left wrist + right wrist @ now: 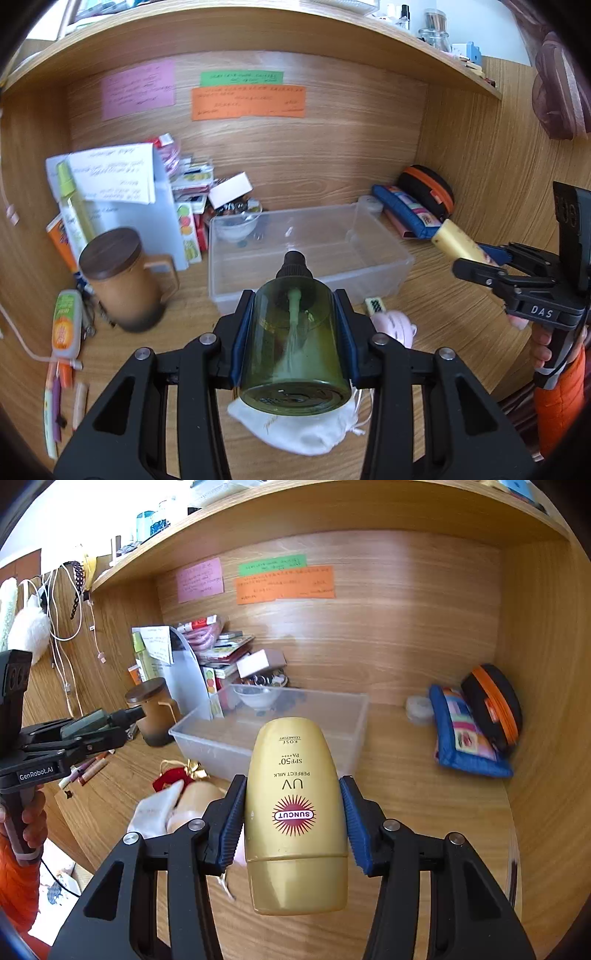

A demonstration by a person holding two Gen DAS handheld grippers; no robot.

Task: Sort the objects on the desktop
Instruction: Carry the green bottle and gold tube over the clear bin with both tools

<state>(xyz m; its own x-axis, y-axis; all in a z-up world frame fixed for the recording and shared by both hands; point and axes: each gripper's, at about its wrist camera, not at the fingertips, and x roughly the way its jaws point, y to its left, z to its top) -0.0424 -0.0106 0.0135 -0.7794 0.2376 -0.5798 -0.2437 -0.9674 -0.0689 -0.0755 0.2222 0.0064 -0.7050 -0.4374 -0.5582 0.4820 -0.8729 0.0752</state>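
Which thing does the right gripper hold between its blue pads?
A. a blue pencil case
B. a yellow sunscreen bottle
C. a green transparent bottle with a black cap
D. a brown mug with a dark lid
B: in the right wrist view, the right gripper is closed on the yellow sunscreen bottle, with a blue pad at each side of it.

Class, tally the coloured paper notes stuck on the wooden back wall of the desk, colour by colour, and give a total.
Pink paper note: 1
Green paper note: 1
Orange paper note: 1
Total: 3
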